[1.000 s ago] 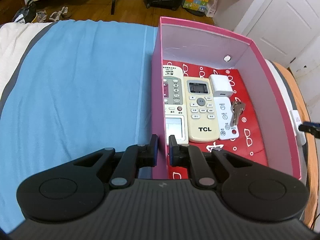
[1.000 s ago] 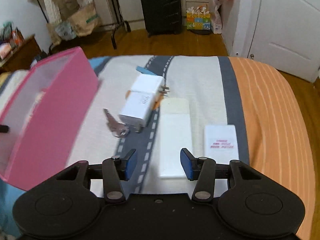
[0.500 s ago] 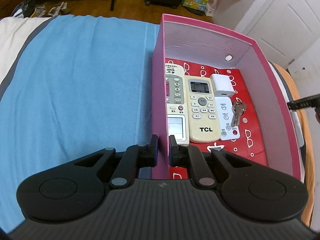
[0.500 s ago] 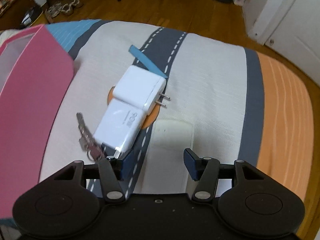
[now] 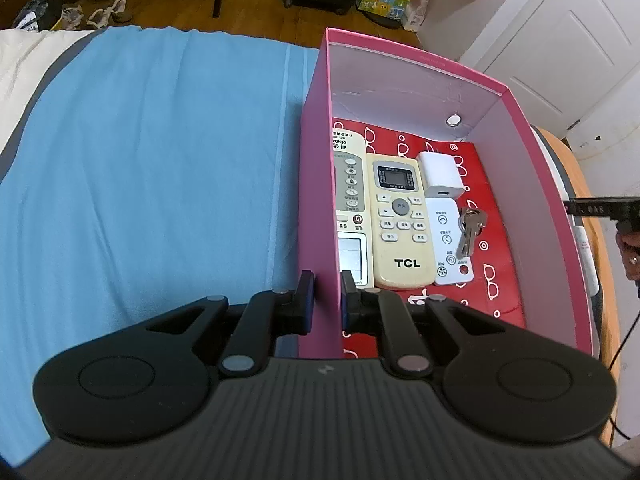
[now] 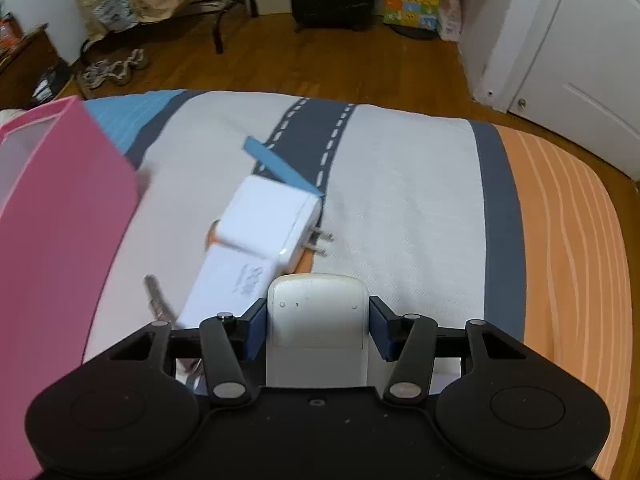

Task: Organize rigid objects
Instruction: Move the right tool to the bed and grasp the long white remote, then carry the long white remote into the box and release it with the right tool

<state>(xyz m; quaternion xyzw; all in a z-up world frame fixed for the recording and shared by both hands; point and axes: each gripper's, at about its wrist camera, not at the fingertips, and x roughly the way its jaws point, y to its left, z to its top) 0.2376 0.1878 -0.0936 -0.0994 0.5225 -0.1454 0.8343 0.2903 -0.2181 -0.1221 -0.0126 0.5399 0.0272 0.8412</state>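
Cream remote (image 5: 402, 224) reads "TCL"; left hand-held gripper (image 5: 325, 300) clamps pink box (image 5: 316, 216) wall; right hand-held gripper (image 6: 318, 326) closing around white remote (image 6: 318, 316).

Left claw (image 5: 325, 300): pitched steeply down, fingers nearly together, clamped on thin pink box wall (image 5: 318, 240), one pad each side. Right claw (image 6: 318, 326): also pitched steeply down, fingers approx. half spread, jaws just been closing, pads set against both sides of a white remote (image 6: 318, 320). Part of a hand (image 5: 630, 240) at far right edge of left-wrist view.
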